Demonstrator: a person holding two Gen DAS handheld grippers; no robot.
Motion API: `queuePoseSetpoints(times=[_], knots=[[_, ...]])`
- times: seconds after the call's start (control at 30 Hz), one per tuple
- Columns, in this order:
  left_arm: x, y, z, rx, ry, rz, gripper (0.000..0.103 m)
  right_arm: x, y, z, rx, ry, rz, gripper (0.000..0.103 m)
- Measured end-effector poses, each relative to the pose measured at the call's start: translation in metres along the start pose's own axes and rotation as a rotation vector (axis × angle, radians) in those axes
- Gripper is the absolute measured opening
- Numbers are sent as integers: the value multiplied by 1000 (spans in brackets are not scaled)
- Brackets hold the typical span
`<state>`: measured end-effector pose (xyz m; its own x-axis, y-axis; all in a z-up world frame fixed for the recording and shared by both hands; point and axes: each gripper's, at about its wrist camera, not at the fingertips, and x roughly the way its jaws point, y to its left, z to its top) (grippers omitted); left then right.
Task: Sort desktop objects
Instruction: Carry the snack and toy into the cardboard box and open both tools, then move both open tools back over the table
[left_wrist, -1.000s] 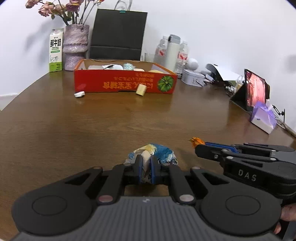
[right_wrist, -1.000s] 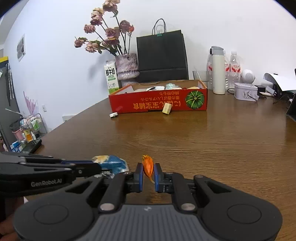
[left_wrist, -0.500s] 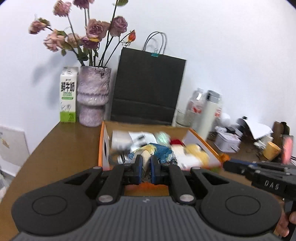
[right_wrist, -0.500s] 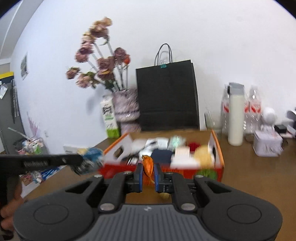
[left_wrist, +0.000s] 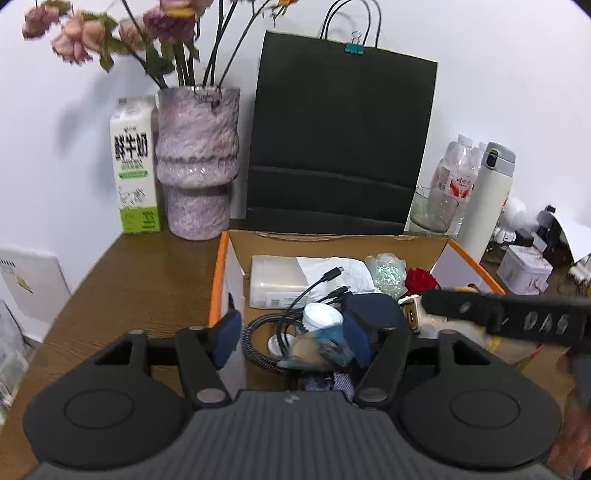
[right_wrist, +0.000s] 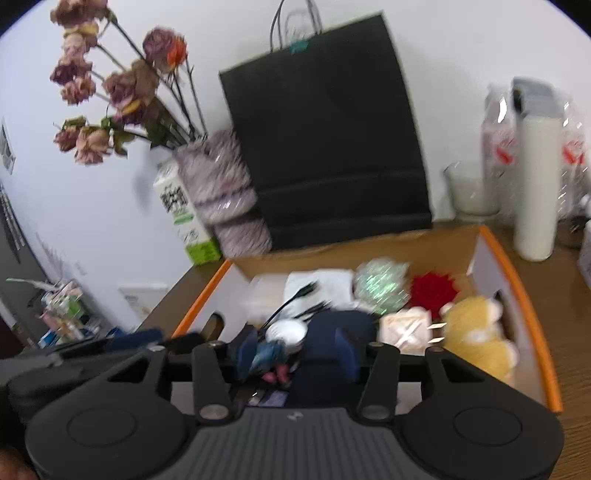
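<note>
Both grippers hover over the orange-rimmed cardboard box (left_wrist: 218, 280), which also shows in the right wrist view (right_wrist: 517, 280). My left gripper (left_wrist: 293, 334) is open; the blue and tan wrapper (left_wrist: 321, 349) lies loose between its fingers, inside the box. My right gripper (right_wrist: 295, 349) is open too, with the same wrapper (right_wrist: 267, 354) blurred by its left finger. The small orange item is not visible. The box holds cables (left_wrist: 325, 280), a red flower (right_wrist: 432, 290), a yellow plush (right_wrist: 476, 332) and a dark blue item (right_wrist: 343, 325).
Behind the box stand a purple vase (left_wrist: 197, 162) with dried flowers, a milk carton (left_wrist: 135, 166), a black paper bag (left_wrist: 340, 136), a glass beaker (left_wrist: 434, 210), bottles and a white flask (left_wrist: 487, 199). The brown table (left_wrist: 129, 280) lies left of the box.
Both grippers carried their items from the table front to above the box, then opened. The blue wrapper dropped from my left gripper; the orange item left my right gripper.
</note>
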<state>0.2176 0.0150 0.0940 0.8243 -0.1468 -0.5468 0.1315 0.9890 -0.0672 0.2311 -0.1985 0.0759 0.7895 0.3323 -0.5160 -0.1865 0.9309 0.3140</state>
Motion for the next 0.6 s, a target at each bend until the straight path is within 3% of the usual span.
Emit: queuePoseSetpoints(times=[0.13, 0.23, 0.43, 0.6], knots=[[-25, -9, -9, -8, -21, 20, 80, -22, -12, -7, -1, -8, -62, 56], [-50, -19, -35, 3, -34, 1, 91, -47, -14, -28, -52, -14, -115, 60], [-98, -36, -102, 27, -32, -2, 103, -109, 2, -104, -212, -19, -178, 75], [-128, -35, -151, 3, -6, 2, 103, -149, 11, -171, -228, 26, -195, 82]])
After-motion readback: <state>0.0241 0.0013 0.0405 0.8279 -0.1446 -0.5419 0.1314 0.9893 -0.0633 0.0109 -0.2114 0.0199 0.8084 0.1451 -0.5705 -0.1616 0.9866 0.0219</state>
